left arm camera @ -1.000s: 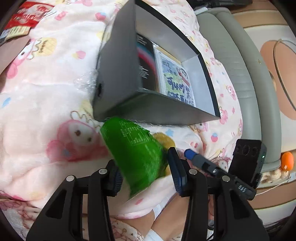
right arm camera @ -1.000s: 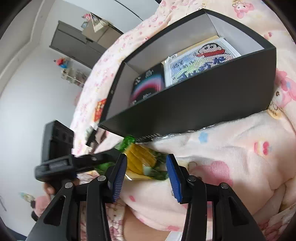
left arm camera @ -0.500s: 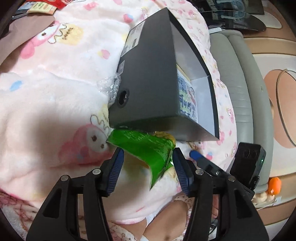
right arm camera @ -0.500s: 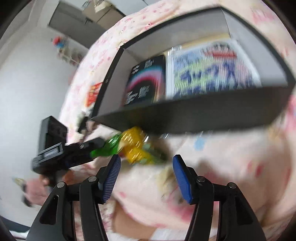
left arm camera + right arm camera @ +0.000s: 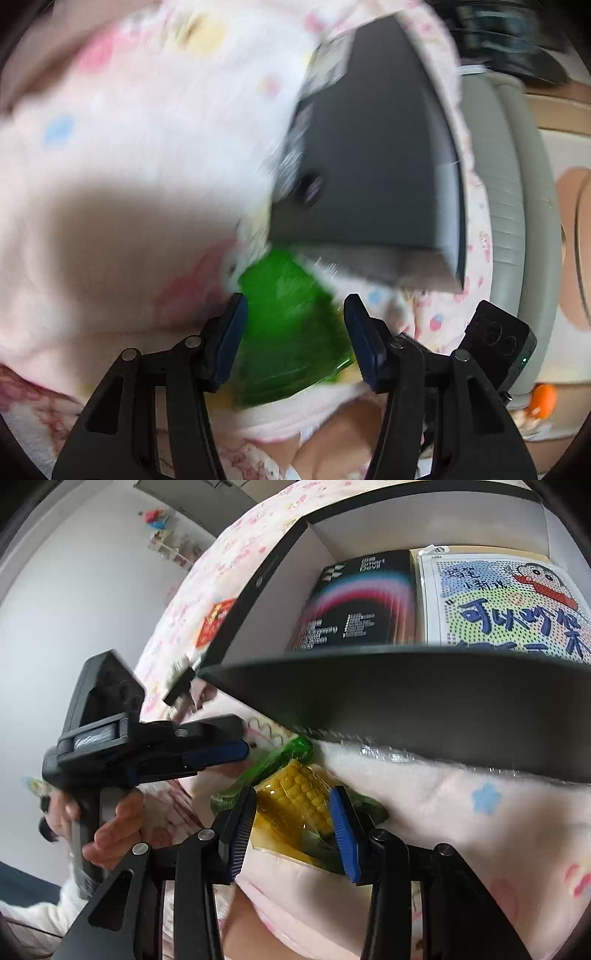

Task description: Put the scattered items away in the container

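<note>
A green packet of corn (image 5: pixel 291 332) lies on the pink blanket just in front of the black box (image 5: pixel 373 158). In the right wrist view the packet (image 5: pixel 295 797) shows a yellow cob. My left gripper (image 5: pixel 293 339) is open with the packet between its pads, not clamped. My right gripper (image 5: pixel 291 823) is open around the packet's other end. The box (image 5: pixel 424 709) holds a black Smart Devil carton (image 5: pixel 362 602) and a cartoon dot picture (image 5: pixel 506 605). The left wrist view is blurred.
The pink cartoon blanket (image 5: pixel 129 147) covers the bed. A grey padded edge (image 5: pixel 517 221) runs on the right. A red packet (image 5: pixel 216 622) lies on the blanket beyond the box. The left gripper's body (image 5: pixel 147 746) and my hand show at left in the right wrist view.
The left gripper let go of the green packet and opened wider, dropping low toward the blanket. The right gripper moved in around the packet's corn end. The box looms closer.
</note>
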Available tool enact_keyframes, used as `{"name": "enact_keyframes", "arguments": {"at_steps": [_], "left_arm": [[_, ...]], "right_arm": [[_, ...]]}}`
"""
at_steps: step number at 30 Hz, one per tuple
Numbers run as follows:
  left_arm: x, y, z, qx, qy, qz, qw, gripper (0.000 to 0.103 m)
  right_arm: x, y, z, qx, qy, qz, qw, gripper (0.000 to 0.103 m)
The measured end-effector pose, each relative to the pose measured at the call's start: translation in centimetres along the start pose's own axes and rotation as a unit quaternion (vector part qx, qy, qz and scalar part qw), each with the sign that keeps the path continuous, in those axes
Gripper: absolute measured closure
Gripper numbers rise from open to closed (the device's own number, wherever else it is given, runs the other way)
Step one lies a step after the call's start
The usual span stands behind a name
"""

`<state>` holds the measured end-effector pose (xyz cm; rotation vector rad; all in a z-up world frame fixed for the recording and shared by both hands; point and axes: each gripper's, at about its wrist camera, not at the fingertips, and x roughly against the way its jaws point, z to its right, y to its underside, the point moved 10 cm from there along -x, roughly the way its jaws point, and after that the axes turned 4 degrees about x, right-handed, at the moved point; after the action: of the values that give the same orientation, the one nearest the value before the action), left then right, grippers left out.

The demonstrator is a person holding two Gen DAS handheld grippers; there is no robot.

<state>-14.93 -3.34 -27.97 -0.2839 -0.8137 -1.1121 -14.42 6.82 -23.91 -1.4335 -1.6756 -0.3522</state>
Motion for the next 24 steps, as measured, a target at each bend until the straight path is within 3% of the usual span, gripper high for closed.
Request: {"name": "enact_keyframes", "arguments": {"at_steps": [4, 6, 8, 10, 14, 21, 24], "left_arm": [[0.7, 0.6, 0.2, -0.005, 0.012, 0.007, 0.9999, 0.039], [0.0, 1.1, -0.1, -0.011, -0.003, 0.000, 0.9999, 0.038], [-0.7, 1.2, -0.3, -0.010, -0.019, -0.001, 0.9998, 0.038], [-0.9, 1.2, -0.3, -0.004, -0.011, -0.008, 0.9999, 0.038], [-1.0, 1.4, 0.4, -0.015, 0.007, -0.007, 0.9998, 0.039], [1.1, 2.3, 4.1, -0.092, 0.066, 0.036, 0.9929, 0.043], [0.3, 3.6, 5.7, -0.124, 0.097, 0.014, 0.9874, 0.046]], "right_arm": [[1.0, 0.9, 2.3, -0.049, -0.002, 0.007, 0.999, 0.066], [0.3, 1.2, 2.5, -0.061, -0.012, -0.009, 0.998, 0.065], [-0.5, 1.9, 3.0, -0.071, -0.009, -0.023, 0.997, 0.057], [-1.1, 2.0, 3.2, -0.082, -0.020, -0.034, 0.996, 0.047], [-1.7, 2.0, 2.3, -0.075, -0.043, -0.043, 0.995, 0.045], [2.3, 1.0, 1.4, -0.053, -0.043, 0.045, 0.997, 0.056], [4.8, 1.2, 1.4, -0.055, -0.045, 0.088, 0.994, 0.057]]}}
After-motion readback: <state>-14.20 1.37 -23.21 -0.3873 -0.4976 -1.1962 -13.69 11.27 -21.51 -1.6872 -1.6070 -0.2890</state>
